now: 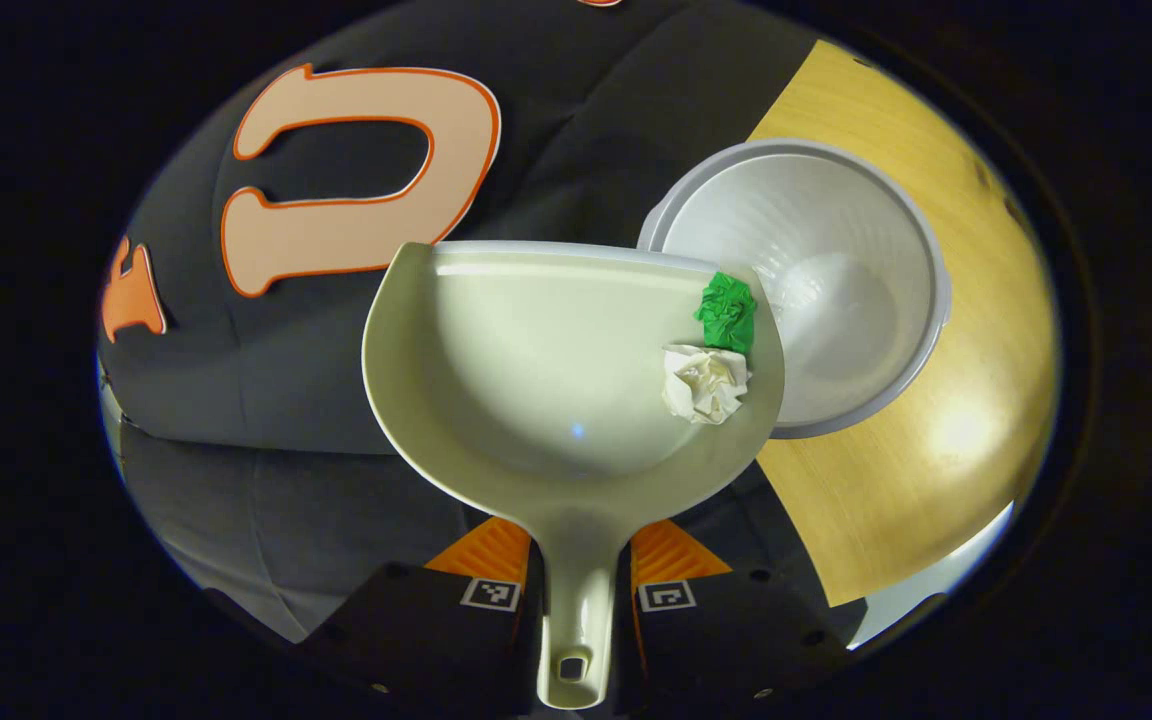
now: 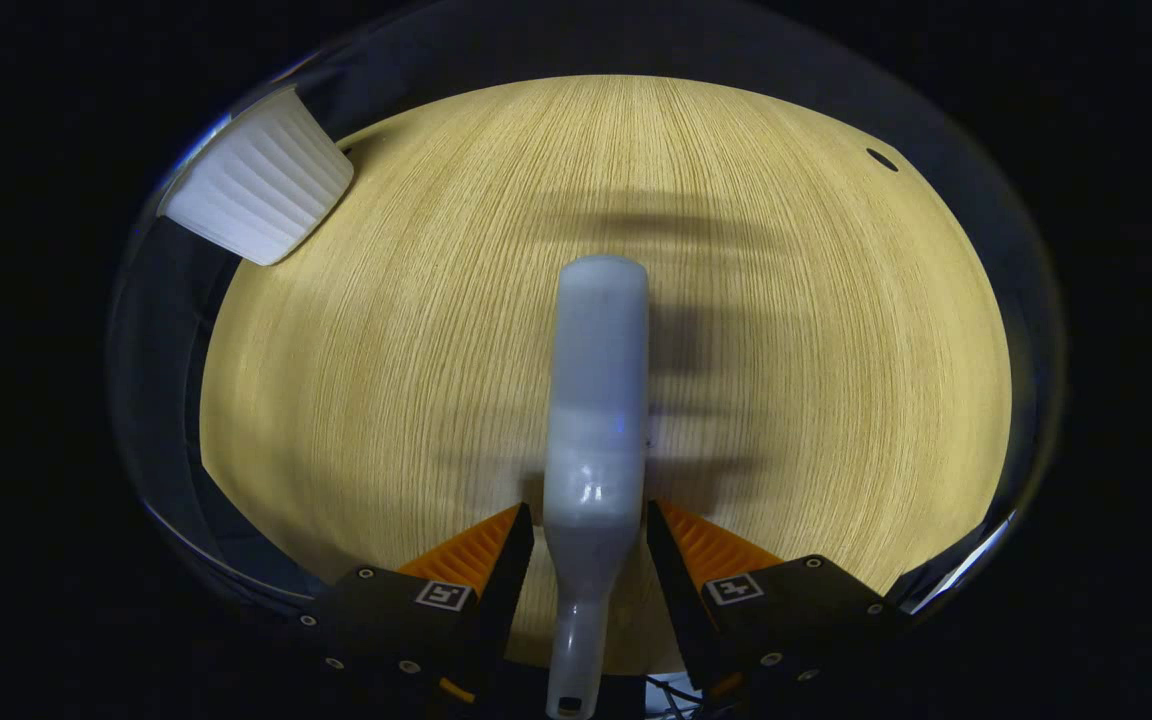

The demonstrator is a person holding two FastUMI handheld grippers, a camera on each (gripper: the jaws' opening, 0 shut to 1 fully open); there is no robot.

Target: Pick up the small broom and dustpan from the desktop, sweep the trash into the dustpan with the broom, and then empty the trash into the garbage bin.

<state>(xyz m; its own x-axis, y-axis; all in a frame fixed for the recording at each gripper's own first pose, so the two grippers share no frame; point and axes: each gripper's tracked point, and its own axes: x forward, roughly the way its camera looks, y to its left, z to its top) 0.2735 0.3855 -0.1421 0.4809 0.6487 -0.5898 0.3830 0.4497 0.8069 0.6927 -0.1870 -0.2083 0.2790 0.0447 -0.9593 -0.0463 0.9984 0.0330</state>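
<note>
left gripper view: the left gripper is closed on the narrow handle of the dustpan, one finger pressing each side of the neck. the dustpan is smooth, glossy pale plastic, a shallow rounded scoop with a raised curved wall and a straight front lip; it extends directly ahead of the fingers and is held tilted, with its forward right corner over the garbage bin. two pieces of trash lie inside the pan at that corner, ahead and to the right of the fingers: a crumpled green paper ball and, touching it on the near side, a crumpled white paper ball. the garbage bin is a round white plastic tub with faintly ribbed inner walls and a rolled rim, standing on the wooden desktop, which shows a light, fine straight grain.

right gripper view: the right gripper is closed on the slim handle of the small broom, a translucent whitish plastic form with a rounded far end, pointing straight ahead of the fingers above the desktop. the ribbed white outer wall of the garbage bin sits far ahead to the left.
</note>
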